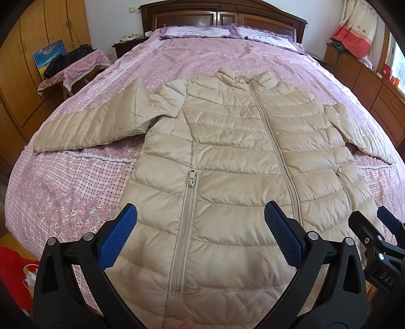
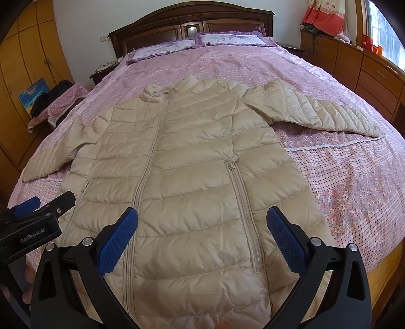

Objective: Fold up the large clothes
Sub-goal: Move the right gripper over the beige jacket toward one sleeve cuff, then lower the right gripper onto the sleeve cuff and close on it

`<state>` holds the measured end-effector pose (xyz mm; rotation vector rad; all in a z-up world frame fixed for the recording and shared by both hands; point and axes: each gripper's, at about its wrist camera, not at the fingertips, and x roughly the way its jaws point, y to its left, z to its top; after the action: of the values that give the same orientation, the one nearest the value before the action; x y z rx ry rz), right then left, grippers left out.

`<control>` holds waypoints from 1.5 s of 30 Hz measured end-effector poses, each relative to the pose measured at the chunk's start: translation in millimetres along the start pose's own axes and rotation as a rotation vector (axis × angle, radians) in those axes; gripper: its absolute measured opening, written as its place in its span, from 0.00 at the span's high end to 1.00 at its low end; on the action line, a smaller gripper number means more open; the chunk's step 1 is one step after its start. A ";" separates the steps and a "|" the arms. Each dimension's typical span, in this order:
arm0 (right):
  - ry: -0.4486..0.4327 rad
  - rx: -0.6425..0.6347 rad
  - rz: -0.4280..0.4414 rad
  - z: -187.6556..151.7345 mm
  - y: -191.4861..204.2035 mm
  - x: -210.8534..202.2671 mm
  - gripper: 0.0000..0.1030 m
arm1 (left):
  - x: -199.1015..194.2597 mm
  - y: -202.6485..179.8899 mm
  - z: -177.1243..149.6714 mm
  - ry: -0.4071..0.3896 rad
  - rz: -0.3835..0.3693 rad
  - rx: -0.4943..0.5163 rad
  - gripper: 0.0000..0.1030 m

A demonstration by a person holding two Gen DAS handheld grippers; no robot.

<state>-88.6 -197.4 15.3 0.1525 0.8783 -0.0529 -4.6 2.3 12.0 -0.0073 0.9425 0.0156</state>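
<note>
A wide bed [image 1: 76, 182] fills both views, covered in a pink-and-lilac quilt [image 2: 341, 177] pieced from small floral print and check panels, with narrow white lace strips running across it; a dark carved wooden headboard [image 2: 192, 22] and two frilled purple pillows [image 2: 227, 39] stand at the far end. Orange-brown wooden wardrobes [image 1: 30, 58] line one side and a matching low dresser [image 2: 367, 68] the other. Spread flat on the quilt, front up and collar toward the pillows, lies a long beige down coat [image 1: 227, 157], its shiny, puffy fabric stitched into horizontal channels. Both sleeves [image 2: 316, 114] angle outward with diagonal quilting. A beige centre zipper [image 2: 149, 162] is closed up to the collar, and two zipped slant pockets [image 1: 187, 215] sit on the lower body. The left gripper [image 1: 200, 235] hovers over the coat's hem with its black arms and blue, dimple-textured pads [image 1: 119, 235] spread wide, holding nothing. The right gripper [image 2: 202, 238] hangs beside it over the hem, jaws likewise wide apart and empty.
</note>
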 end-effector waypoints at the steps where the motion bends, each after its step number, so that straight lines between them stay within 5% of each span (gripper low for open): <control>1: -0.001 0.000 0.000 0.4 -0.8 -0.2 0.05 | 0.1 0.0 0.1 0.001 0.000 0.000 0.03; 25: 0.005 0.015 0.005 0.4 -9.2 -0.4 0.05 | -1.8 1.8 -0.5 0.001 0.008 0.003 0.03; 45: -0.054 0.177 -0.207 45.6 -149.2 4.8 0.05 | 3.8 -23.6 13.6 -0.009 0.020 0.042 0.03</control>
<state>-66.9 -351.7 23.7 0.2241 0.8324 -0.3268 9.1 -21.1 16.8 0.0408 0.9340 0.0138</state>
